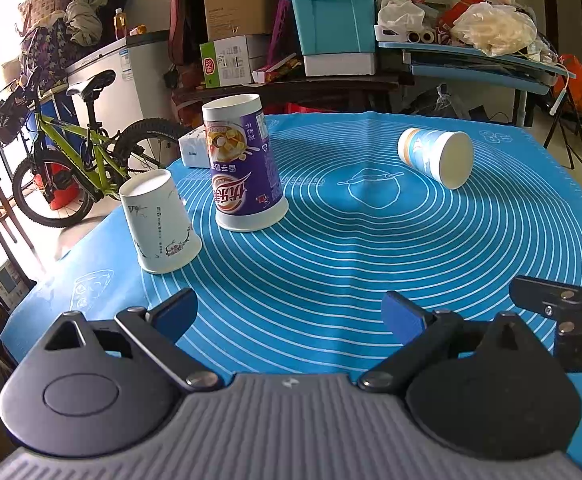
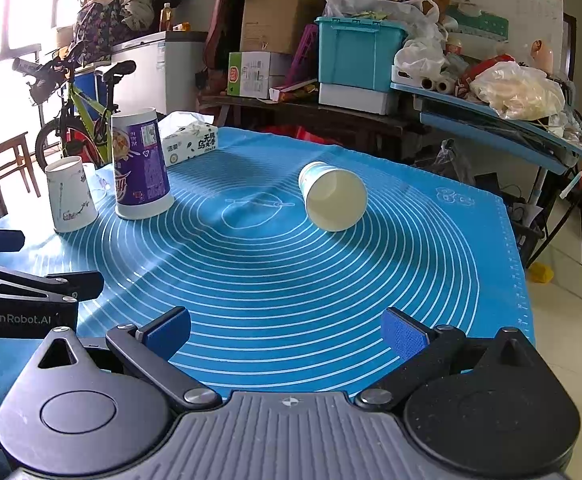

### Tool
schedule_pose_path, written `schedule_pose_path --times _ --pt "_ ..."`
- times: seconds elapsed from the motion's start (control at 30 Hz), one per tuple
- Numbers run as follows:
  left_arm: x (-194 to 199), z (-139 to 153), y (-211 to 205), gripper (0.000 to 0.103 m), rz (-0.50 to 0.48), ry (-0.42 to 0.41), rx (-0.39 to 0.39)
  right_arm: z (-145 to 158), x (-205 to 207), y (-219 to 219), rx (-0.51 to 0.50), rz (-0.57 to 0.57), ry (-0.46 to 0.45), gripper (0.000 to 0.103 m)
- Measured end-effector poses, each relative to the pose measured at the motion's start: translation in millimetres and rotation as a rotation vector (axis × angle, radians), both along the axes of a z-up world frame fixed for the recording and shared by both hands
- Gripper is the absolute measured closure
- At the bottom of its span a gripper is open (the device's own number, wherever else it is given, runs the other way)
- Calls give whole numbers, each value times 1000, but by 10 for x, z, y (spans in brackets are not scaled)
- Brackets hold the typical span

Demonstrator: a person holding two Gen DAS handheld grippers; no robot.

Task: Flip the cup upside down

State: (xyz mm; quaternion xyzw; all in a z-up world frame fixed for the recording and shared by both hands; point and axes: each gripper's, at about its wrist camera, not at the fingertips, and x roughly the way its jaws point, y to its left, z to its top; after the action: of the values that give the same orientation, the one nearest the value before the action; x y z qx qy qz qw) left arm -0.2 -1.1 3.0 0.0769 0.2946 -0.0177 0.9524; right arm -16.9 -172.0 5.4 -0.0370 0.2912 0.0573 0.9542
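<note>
Right wrist view: a light, easily crushed blue-and-white paper cup [image 2: 333,200] is seen toppled; both hand-held grippers [image 2: 285,334] [image 1: 289,318] are held apart, empty; a gentle mid-wall grasp is judged best.

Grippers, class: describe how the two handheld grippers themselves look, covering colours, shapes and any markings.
The left gripper and right gripper match: a grey ribbed body, two rounded black housings, black linkage arms with silver pivot bolts, and blue textured pads on the fingertips. White lettering reading GenRobot.AI marks the left gripper's side, seen from the right wrist. No cables or sleeves show.
</note>
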Motion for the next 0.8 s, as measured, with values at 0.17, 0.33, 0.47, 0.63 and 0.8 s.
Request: schedule_pose_path --times 0.17,0.33,0.47,0.63,0.8 --pt "5 -5 1 5 3 0 2 -1 1 4 0 0 0 0" --pt "7 -9 10 5 3 1 1 -6 3 5 1 -1 1 0" --pt "7 -8 14 5 2 0 1 -7 3 3 -1 -3 3 0" --pt "9 -11 23 5 6 1 0 -15 20 0 0 -4 7 0" --pt "15 -22 34 5 5 1 0 -13 19 -2 0 -4 7 0"
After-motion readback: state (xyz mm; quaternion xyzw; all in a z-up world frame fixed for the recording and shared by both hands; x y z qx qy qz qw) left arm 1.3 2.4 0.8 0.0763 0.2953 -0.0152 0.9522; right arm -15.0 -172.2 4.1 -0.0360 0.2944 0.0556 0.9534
